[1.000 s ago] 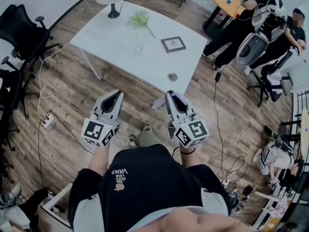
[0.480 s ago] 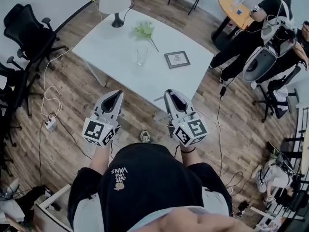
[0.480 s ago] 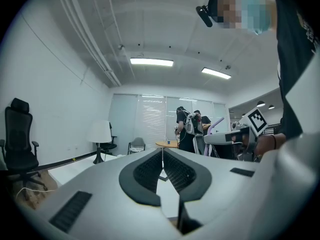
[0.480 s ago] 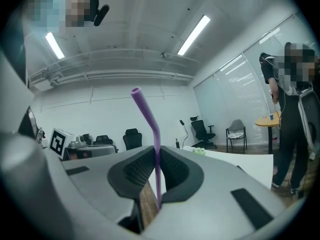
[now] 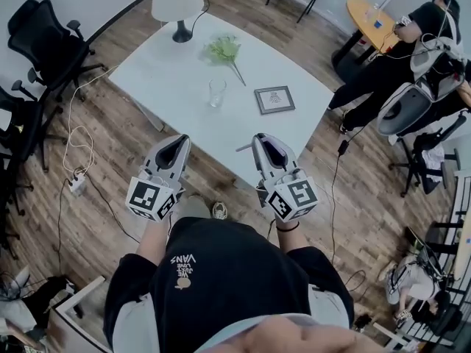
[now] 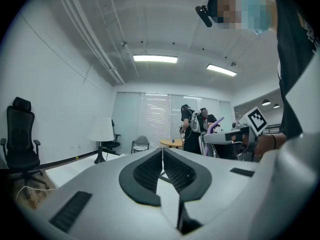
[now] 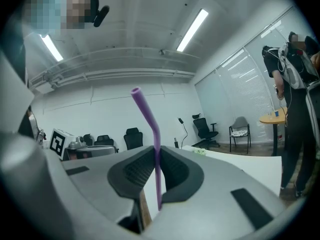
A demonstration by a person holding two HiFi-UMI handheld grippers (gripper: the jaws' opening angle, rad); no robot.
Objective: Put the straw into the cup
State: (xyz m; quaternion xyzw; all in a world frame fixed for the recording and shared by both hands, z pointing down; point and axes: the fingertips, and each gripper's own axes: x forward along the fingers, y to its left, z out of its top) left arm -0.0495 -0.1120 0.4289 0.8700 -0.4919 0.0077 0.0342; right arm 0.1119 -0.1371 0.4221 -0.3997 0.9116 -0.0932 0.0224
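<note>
A clear glass cup (image 5: 216, 91) stands upright near the middle of the white table (image 5: 169, 72), ahead of both grippers. My right gripper (image 5: 263, 141) is shut on a purple bent straw (image 7: 156, 149), which runs upright between the jaws with its bent top leaning left. This gripper hangs level over the table's near edge. My left gripper (image 5: 178, 141) is level beside it, over the wooden floor just short of the table. Its jaws (image 6: 161, 151) are shut with nothing between them. The cup shows in neither gripper view.
On the table are a lamp (image 5: 176, 2), a green sprig (image 5: 224, 48) and a framed picture (image 5: 274, 99). Black office chairs (image 5: 44, 35) and floor cables (image 5: 73, 153) are to the left. People sit at the right (image 5: 412, 72) by an orange round table (image 5: 372, 13).
The table and cup have come nearer in the head view as I walk forward. Both grippers keep the same pose, and the straw stays gripped.
</note>
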